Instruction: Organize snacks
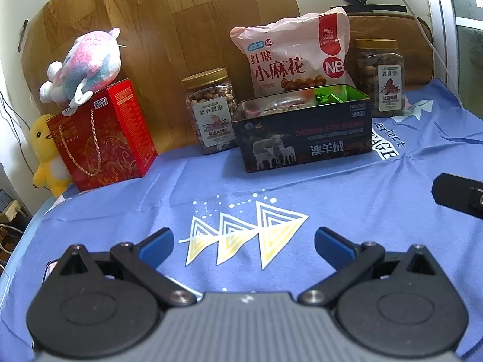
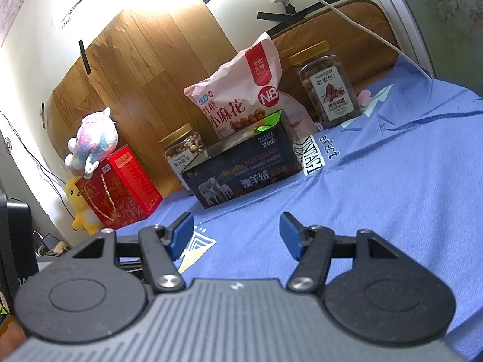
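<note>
Blue cloth covers the bench [image 1: 302, 187], and both my sets of fingers hang released over it with nothing between them: the left gripper [image 1: 244, 242] above the printed triangles, the right gripper [image 2: 236, 232] a little further toward the right edge. The snacks stand along the back edge. The open black tin [image 1: 305, 132] sits in the middle, with wrapped sweets inside. Behind it leans the pink bag of brown-sugar twists [image 1: 292, 54], flanked by the nut jar [image 1: 211, 111] on its left and the pecan jar [image 1: 385, 75] on its right. I judge the jars stiff, smooth and fairly heavy; grip them across the waist under the gold lid. The bag is soft, crinkly and brittle inside; pinch its top seam lightly.
</note>
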